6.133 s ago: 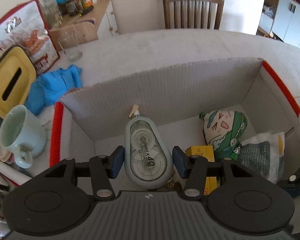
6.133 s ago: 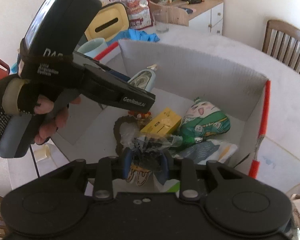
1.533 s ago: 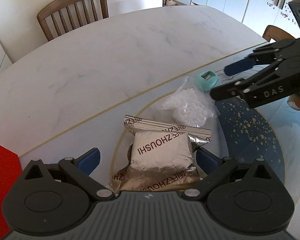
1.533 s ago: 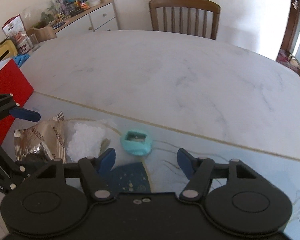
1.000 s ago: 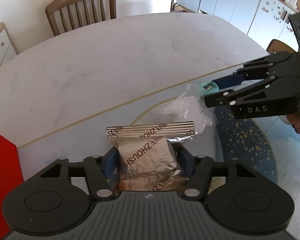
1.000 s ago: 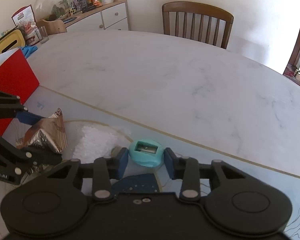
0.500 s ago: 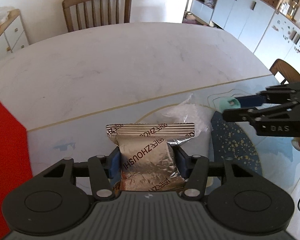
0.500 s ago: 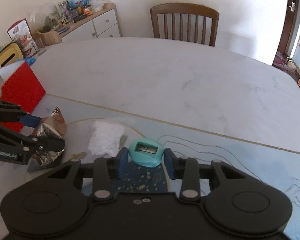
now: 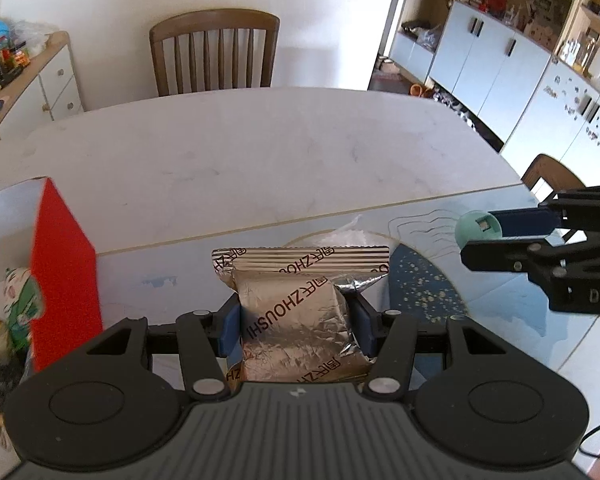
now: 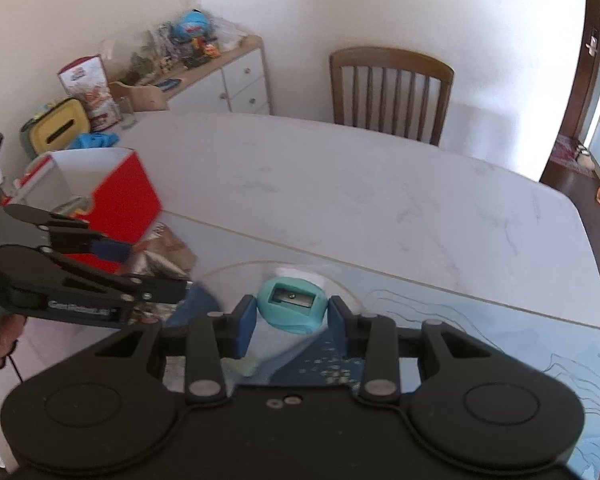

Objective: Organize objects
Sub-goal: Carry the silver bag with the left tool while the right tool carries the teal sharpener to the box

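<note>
My left gripper (image 9: 293, 326) is shut on a silver foil snack packet (image 9: 296, 312) and holds it above the table. In the right wrist view that gripper (image 10: 132, 268) and the foil packet (image 10: 162, 256) hang at the left, beside the red cardboard box (image 10: 124, 196). My right gripper (image 10: 292, 320) is shut on a teal pencil sharpener (image 10: 292, 306), blade slot facing up; in the left wrist view the teal sharpener (image 9: 478, 226) shows at the right, between the right gripper (image 9: 496, 236) fingers. A clear bag of white bits (image 9: 348, 236) lies on the mat behind the packet.
The red box (image 9: 60, 256) stands at the left with a green cartoon pouch (image 9: 20, 300) inside. A blue patterned mat (image 9: 428, 280) covers the near table. A wooden chair (image 9: 214, 52) sits behind the marble table (image 9: 260, 152). A yellow container (image 10: 62, 126) and a sideboard (image 10: 220, 80) stand beyond the box.
Both grippers rose off the table with their loads and swung left toward the red box, whose inside has come into view. The clear bag stayed on the mat.
</note>
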Available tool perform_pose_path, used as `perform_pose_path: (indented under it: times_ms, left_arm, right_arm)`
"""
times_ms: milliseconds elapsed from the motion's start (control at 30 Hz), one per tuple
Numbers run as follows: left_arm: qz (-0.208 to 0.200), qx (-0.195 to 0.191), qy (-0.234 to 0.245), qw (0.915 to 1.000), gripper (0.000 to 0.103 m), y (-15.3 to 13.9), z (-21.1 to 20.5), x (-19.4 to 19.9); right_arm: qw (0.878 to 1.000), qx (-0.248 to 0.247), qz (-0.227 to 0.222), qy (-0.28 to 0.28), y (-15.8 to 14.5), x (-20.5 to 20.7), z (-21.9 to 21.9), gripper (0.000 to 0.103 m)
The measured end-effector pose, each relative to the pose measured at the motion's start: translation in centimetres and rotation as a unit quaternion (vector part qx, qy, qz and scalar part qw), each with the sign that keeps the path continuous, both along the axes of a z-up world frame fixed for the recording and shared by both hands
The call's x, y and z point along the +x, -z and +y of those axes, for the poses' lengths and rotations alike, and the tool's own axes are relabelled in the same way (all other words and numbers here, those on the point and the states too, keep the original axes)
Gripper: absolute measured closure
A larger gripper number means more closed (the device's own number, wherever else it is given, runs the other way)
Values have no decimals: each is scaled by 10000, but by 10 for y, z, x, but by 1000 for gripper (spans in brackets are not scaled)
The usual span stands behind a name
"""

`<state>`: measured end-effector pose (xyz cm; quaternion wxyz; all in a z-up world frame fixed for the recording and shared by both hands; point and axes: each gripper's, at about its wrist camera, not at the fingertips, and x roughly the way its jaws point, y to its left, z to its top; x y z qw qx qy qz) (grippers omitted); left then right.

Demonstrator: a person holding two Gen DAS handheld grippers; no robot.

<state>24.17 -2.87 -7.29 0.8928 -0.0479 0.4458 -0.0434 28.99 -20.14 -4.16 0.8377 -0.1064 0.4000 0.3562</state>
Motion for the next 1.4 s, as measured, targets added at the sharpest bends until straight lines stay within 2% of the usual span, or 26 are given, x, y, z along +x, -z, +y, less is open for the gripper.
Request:
perform_pose_path:
  times_ms: [333,500,867,1400]
  left_arm:
    - [-380,-252,-515,9976,48,-45,26,-44]
    - [-484,-179,-680,9963,48,-59,45,-60]
    - [-542,-83,-1061,9928,48,-67,110,-100]
    - [-523,157,-1599,9856,48,-66,215,-140]
  right_arm:
    - [9991,42,-225,-360,-35,-44,28,66]
    - [9979,102,-351,-534,-46,-62,52,66]
    - [9946,176,-521,-880,-59,-100,116,66]
    - [9913,186,-492,-1205,-52,-132,206,66]
